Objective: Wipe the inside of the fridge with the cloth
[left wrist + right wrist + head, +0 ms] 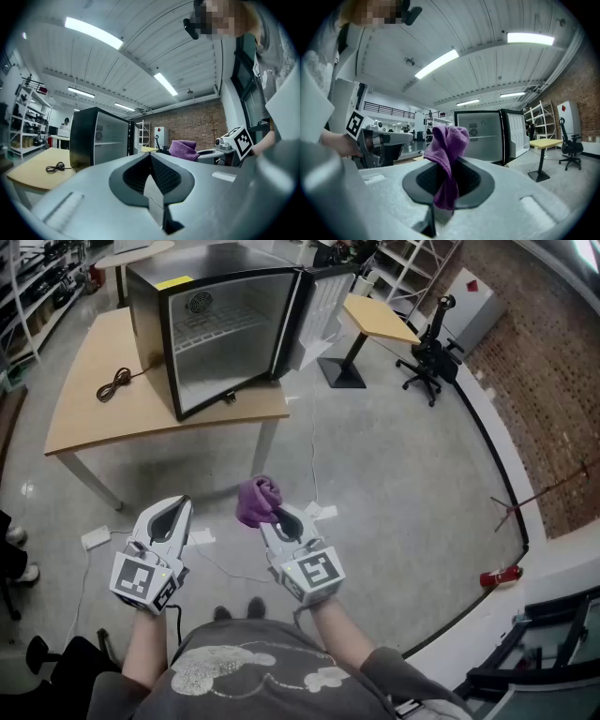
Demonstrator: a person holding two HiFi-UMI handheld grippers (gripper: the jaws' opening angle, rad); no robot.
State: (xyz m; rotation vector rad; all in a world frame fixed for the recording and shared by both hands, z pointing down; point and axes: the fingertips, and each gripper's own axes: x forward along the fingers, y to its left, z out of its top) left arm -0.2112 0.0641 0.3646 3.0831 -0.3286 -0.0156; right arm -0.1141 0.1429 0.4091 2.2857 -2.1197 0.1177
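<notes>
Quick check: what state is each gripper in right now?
Left gripper: shut, nothing between the jaws.
Right gripper: shut on the purple cloth.

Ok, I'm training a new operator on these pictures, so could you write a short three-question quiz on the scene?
1. True or false: the fridge door is shut.
2. Which gripper has the purple cloth in its jaws?
3. The fridge stands on: A the floor, B a wooden table, C a shelf.
Key: 1 false, it is open. 2 the right gripper. 3 B.
</notes>
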